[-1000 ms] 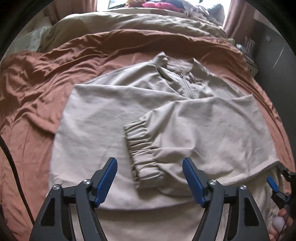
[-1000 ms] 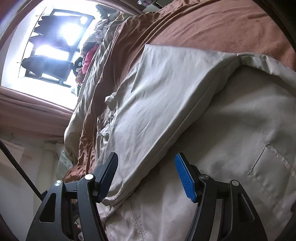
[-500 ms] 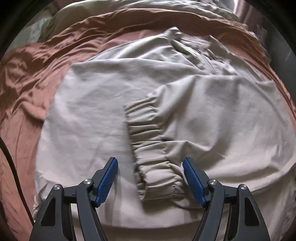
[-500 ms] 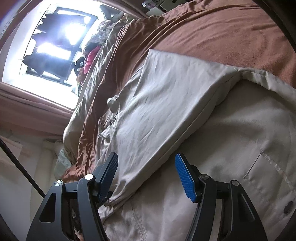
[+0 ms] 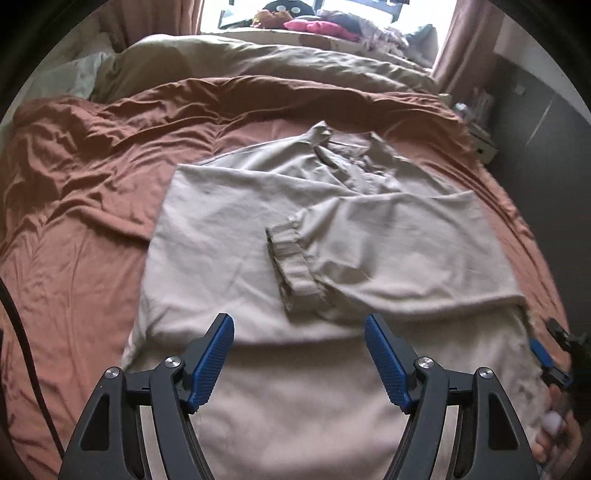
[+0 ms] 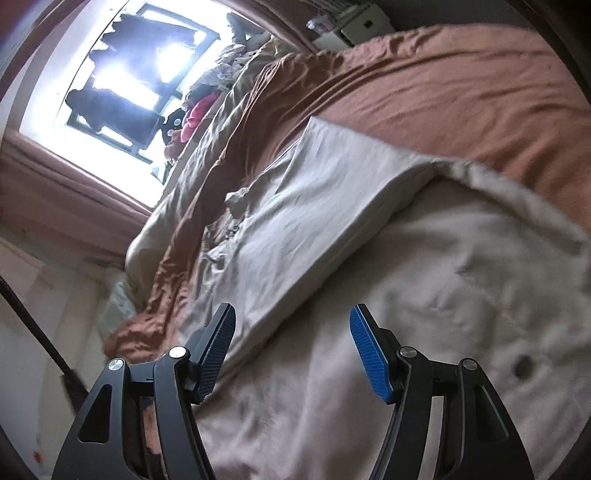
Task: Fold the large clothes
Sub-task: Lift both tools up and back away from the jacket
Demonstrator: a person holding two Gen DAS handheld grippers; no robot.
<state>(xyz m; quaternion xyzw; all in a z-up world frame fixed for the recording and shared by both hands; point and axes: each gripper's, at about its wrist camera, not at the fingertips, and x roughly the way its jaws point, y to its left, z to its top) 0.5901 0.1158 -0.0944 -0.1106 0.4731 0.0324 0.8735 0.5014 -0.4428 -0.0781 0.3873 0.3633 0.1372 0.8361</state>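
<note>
A large beige jacket (image 5: 229,236) lies flat on a rust-brown bed cover (image 5: 74,192), collar (image 5: 325,136) toward the far end. Both sleeves are folded across the body; an elastic cuff (image 5: 291,258) sits at the middle. My left gripper (image 5: 299,354) is open and empty, above the jacket's lower part, short of the cuff. My right gripper (image 6: 291,343) is open and empty, low over the jacket's right side (image 6: 424,295) by the folded sleeve's edge (image 6: 314,236). It also shows in the left wrist view (image 5: 550,354) at the jacket's right hem.
A beige duvet (image 5: 258,62) lies bunched at the far end of the bed. Stuffed toys and pink clothes (image 5: 317,26) sit on the window sill. A dark wardrobe (image 5: 546,129) and cluttered shelf (image 5: 480,125) stand right of the bed. A black cable (image 5: 14,317) hangs at left.
My left gripper dipped toward the cuff, then pulled back and up, so the whole jacket shows again. My right gripper shifted slightly over the jacket's right side. Both stayed open.
</note>
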